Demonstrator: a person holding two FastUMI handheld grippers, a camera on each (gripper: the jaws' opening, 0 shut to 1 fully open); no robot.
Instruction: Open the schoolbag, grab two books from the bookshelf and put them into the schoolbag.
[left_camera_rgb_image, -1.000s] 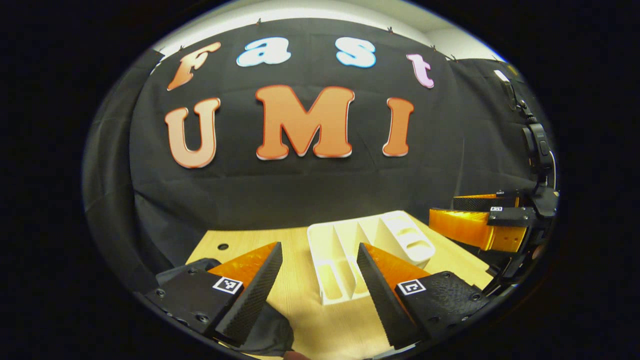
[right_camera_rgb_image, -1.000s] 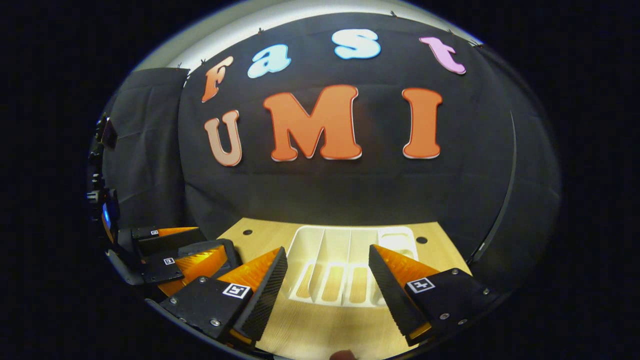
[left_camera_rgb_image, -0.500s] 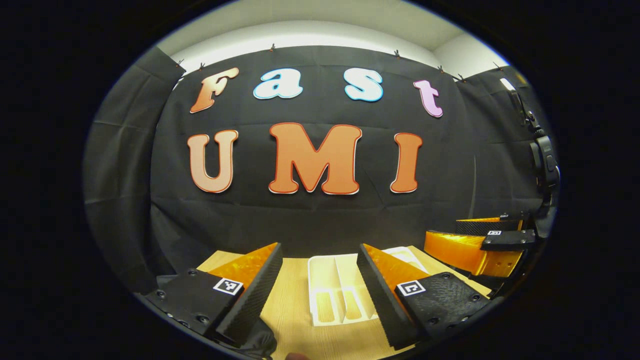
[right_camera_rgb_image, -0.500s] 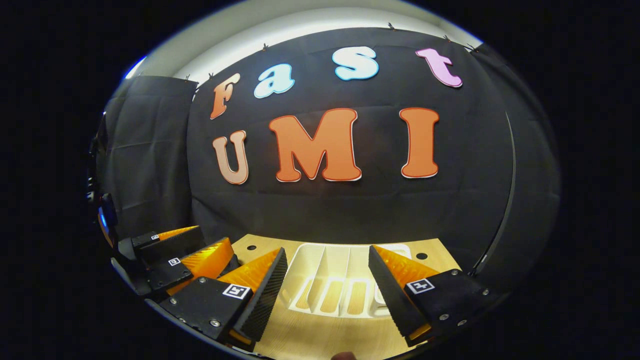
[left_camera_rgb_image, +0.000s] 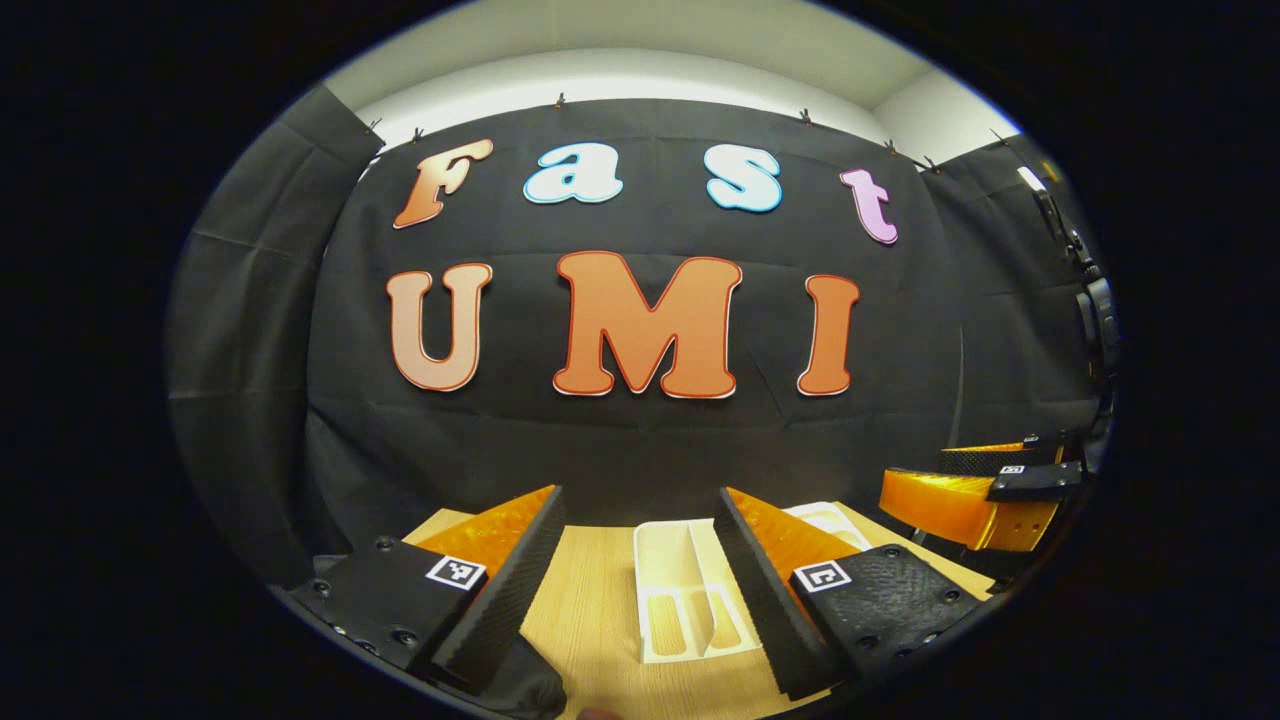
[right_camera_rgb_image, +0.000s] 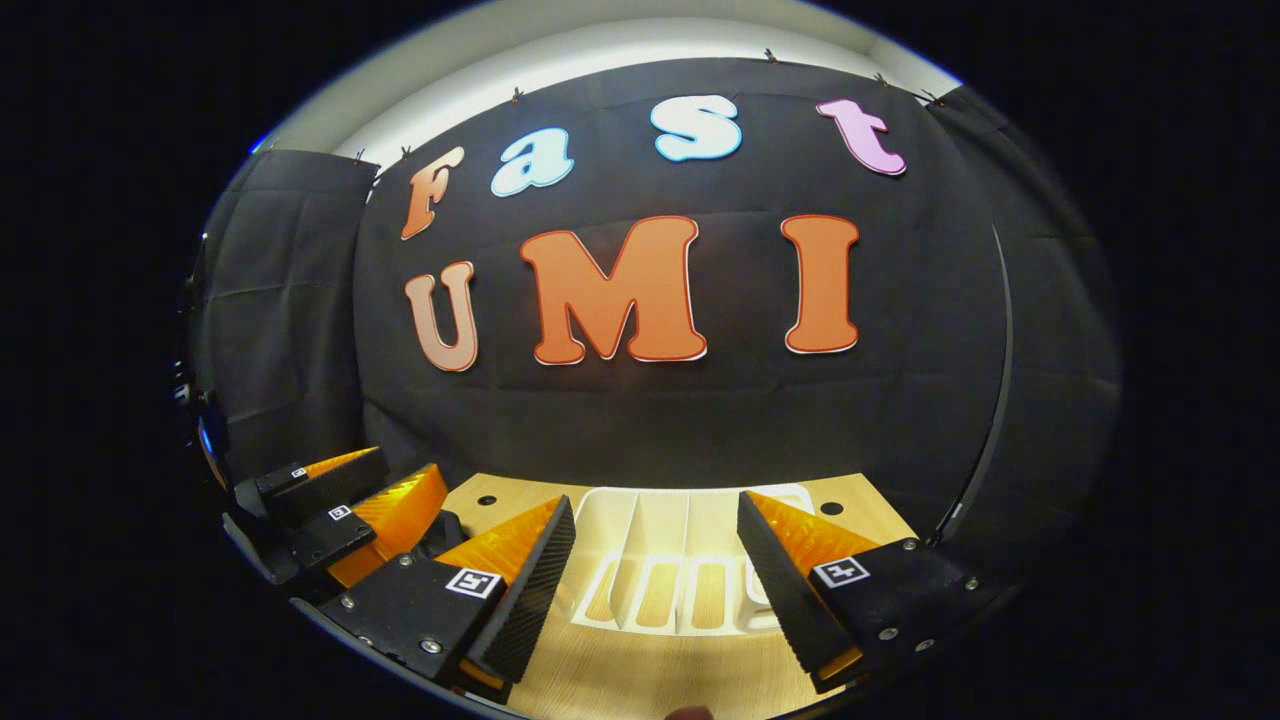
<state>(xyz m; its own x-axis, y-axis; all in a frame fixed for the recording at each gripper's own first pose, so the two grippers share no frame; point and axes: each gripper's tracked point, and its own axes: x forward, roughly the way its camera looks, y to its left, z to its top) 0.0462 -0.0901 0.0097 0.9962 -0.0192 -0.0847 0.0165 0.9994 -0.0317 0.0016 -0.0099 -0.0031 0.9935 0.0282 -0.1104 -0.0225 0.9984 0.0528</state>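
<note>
A white slotted bookshelf (left_camera_rgb_image: 690, 600) lies on the wooden table (left_camera_rgb_image: 590, 620), and the slots I can see are bare. My left gripper (left_camera_rgb_image: 638, 492) hangs open above the table's near side, its fingers framing the shelf. A corner of the black schoolbag (left_camera_rgb_image: 530, 690) sits under its left finger. In the right gripper view the bookshelf (right_camera_rgb_image: 660, 580) lies straight ahead between the open fingers of my right gripper (right_camera_rgb_image: 655, 498). A dark piece of the schoolbag (right_camera_rgb_image: 450, 530) shows at the left. Nothing is held by either gripper.
The right gripper (left_camera_rgb_image: 912, 467) shows at the right of the left gripper view, the left gripper (right_camera_rgb_image: 408, 462) at the left of the right gripper view. The table (right_camera_rgb_image: 640, 680) ends at the black cloth wall and has small round holes (right_camera_rgb_image: 830, 508) near its back edge.
Both views have tilted upward and drawn back: the bookshelf sits lower and smaller, more wall and ceiling show, and less of the schoolbag shows. Both grippers stay open.
</note>
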